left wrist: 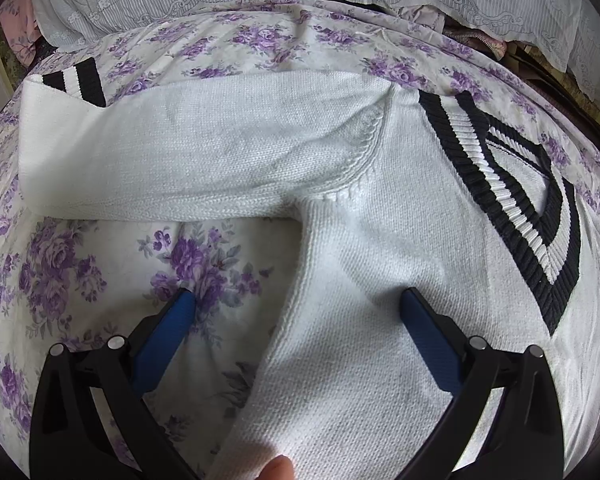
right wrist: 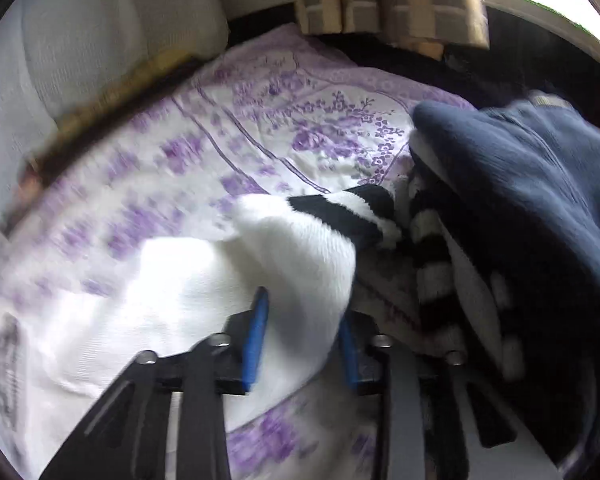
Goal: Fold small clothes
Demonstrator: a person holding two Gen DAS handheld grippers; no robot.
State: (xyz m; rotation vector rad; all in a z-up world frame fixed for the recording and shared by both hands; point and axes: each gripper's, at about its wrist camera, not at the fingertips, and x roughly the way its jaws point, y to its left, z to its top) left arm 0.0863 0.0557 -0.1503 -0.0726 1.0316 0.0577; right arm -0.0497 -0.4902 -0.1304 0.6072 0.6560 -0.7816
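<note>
A white sweater (left wrist: 380, 240) with a black-and-white striped V-neck lies flat on a purple-flowered bedsheet (left wrist: 60, 264). Its sleeve (left wrist: 180, 152) stretches sideways, the striped cuff (left wrist: 74, 80) near the sheet's far edge. The left gripper (left wrist: 300, 300) hovers with jaws wide open, one finger over bare sheet, the other over the sweater's body, the side hem running between them. The right gripper (right wrist: 304, 320) is clamped on the sweater's other sleeve (right wrist: 300, 264), the fabric bunched between its blue pads. A heap of dark clothes (right wrist: 520, 200) crowds the right side; open sheet lies left and ahead
</note>
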